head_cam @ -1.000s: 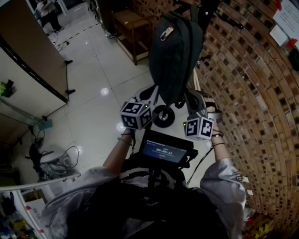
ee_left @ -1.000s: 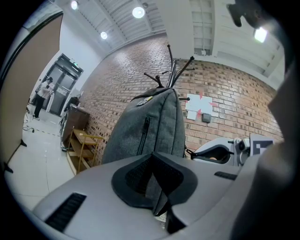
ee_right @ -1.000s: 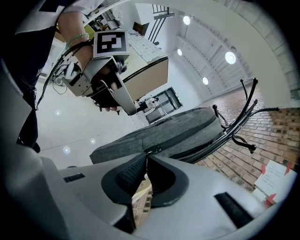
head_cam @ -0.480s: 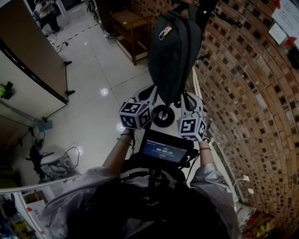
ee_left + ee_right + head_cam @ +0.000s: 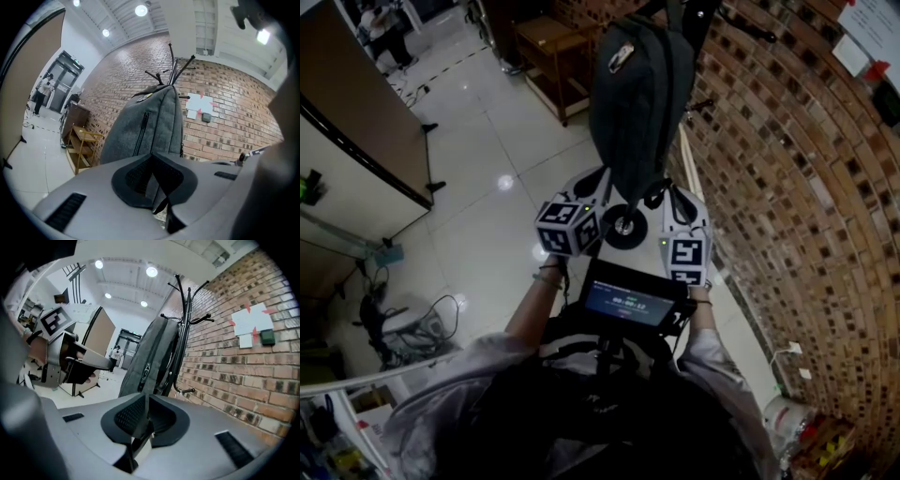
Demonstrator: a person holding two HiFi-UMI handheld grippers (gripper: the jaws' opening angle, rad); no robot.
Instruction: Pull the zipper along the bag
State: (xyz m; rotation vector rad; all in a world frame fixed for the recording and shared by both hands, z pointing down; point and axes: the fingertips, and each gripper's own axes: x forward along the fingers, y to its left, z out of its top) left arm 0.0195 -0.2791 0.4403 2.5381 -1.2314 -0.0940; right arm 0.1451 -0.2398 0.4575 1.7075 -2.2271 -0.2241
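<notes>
Hanging off a thin metal coat rack (image 5: 186, 310) by the brick wall (image 5: 787, 187): long rounded bag (image 5: 637, 94), grey woven fabric, zipper (image 5: 140, 131) down its side. L gripper (image 5: 152, 183) clamped on bag's bottom fabric, strap (image 5: 161, 204) alongside. R gripper (image 5: 140, 427) pinched on a thin grey strip of bag bottom.

Office-like workspace: brick wall (image 5: 806, 187), glossy tiled floor (image 5: 487, 234), partition (image 5: 356, 122) (wooden shelf (image 5: 546, 42) too).

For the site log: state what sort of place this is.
Probably an indoor workplace or lab hall: brick wall, glossy tiled floor, and a coat stand bearing a grey backpack.
</notes>
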